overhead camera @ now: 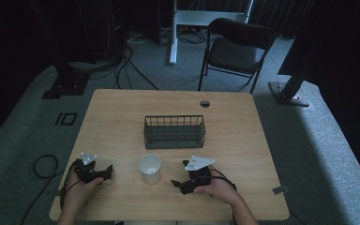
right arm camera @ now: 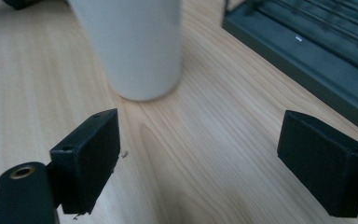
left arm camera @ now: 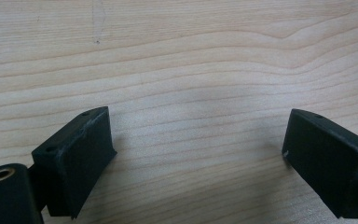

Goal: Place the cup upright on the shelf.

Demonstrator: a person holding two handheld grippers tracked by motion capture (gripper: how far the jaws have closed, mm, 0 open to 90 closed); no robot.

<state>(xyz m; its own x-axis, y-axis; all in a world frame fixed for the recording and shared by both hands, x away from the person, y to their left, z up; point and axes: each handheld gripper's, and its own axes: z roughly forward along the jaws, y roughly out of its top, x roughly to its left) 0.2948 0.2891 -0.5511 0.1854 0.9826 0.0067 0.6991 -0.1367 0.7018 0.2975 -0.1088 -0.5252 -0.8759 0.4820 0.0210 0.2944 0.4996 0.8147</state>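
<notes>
A white cup (overhead camera: pixel 149 168) stands upright near the table's front middle, also seen close in the right gripper view as the white cup (right arm camera: pixel 135 44). Behind it sits a dark wire basket (overhead camera: pixel 174 131), whose edge (right arm camera: pixel 303 56) crosses the right gripper view's upper right. My left gripper (overhead camera: pixel 104 174) rests at the front left, open, its jaws wide apart over bare wood (left arm camera: pixel 196 135). To the right of the cup my right gripper (overhead camera: pixel 177 183) is open and points toward the cup, a short way from it, with nothing between its jaws (right arm camera: pixel 198 154).
The wooden table (overhead camera: pixel 122 112) has a round cable hole (overhead camera: pixel 205 103) at its back. A black folding chair (overhead camera: pixel 234 49) stands behind the table. Cables lie on the grey carpet at the left (overhead camera: pixel 44 166) and back.
</notes>
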